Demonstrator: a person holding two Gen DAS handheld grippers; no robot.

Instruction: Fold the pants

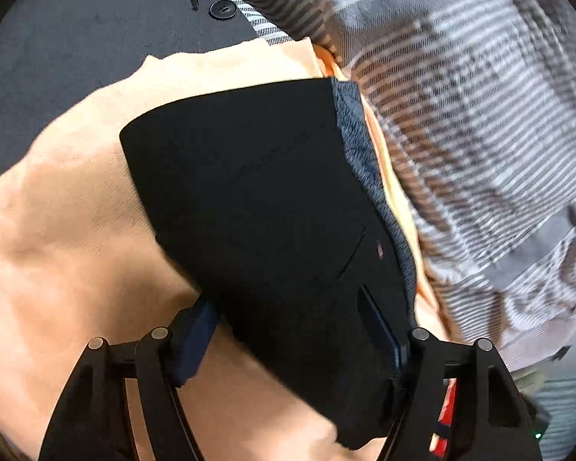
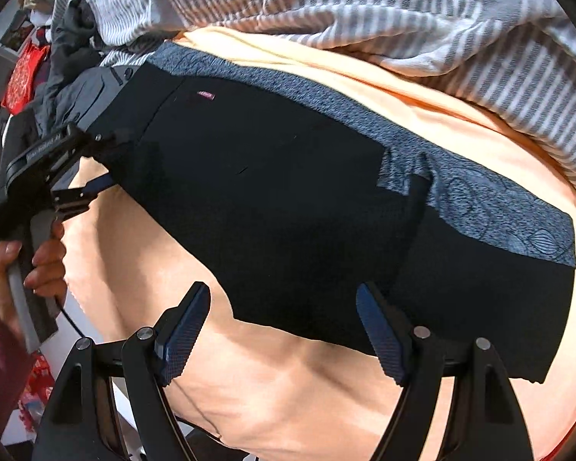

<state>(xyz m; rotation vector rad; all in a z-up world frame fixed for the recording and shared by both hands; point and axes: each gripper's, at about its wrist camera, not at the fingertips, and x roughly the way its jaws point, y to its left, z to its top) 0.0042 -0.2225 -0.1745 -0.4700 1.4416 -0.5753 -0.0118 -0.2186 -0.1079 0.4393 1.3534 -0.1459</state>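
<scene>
One pair of black pants (image 2: 272, 207) lies folded flat on the peach sheet (image 2: 288, 376), its grey patterned waistband (image 2: 480, 199) toward two o'clock in the right wrist view; I judge the fold nearly done, the next move a pinch at the near edge. Two grippers: the left gripper (image 2: 92, 171) at nine o'clock straddles the pants' end, jaws spread, not visibly pressing; the right gripper (image 2: 284, 330) at six stands spread, holding nothing; one striped blanket (image 2: 364, 7) lies at twelve.

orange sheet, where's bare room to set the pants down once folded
Free: the orange sheet on the grippers' side of the black pants. A narrower strip runs between the waistband and the striped blanket. Crowded: the heap of clothes beyond the left gripper.
</scene>
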